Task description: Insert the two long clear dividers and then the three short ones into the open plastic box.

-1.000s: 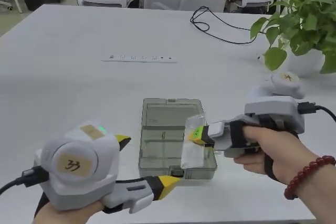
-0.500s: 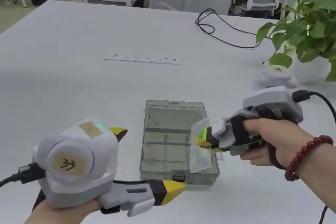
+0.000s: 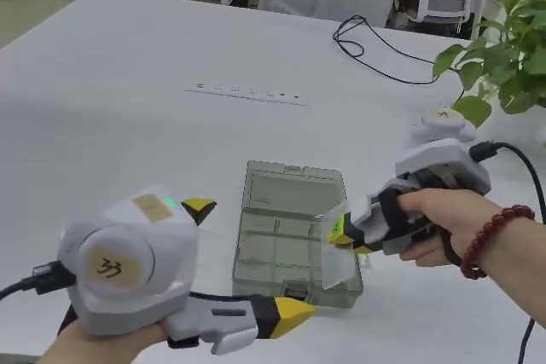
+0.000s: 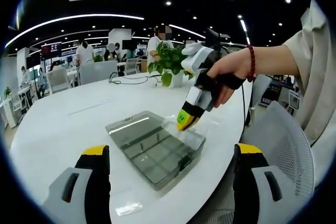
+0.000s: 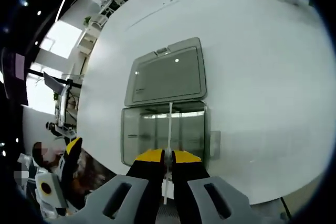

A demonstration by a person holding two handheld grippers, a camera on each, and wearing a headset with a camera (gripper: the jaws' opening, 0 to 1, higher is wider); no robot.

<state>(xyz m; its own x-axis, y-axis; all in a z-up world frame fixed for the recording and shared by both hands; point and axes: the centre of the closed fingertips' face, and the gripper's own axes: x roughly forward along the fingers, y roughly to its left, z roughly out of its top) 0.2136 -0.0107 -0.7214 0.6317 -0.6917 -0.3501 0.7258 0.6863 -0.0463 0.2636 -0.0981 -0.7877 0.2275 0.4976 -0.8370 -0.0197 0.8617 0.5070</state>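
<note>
Divider (image 3: 341, 260), pinched in our right gripper (image 3: 337, 229), hangs slanted over the near right corner of the box (image 3: 294, 293). Long axis points down-left into it. Left gripper (image 3: 247, 259) spread wide, near left, farther off.

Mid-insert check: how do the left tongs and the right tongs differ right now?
The right tongs are shut on a clear divider; the left tongs are open and hold nothing. The right tongs sit over the right side of the open box, while the left tongs hang at its near left side, apart from it. Both have yellow tips.
</note>
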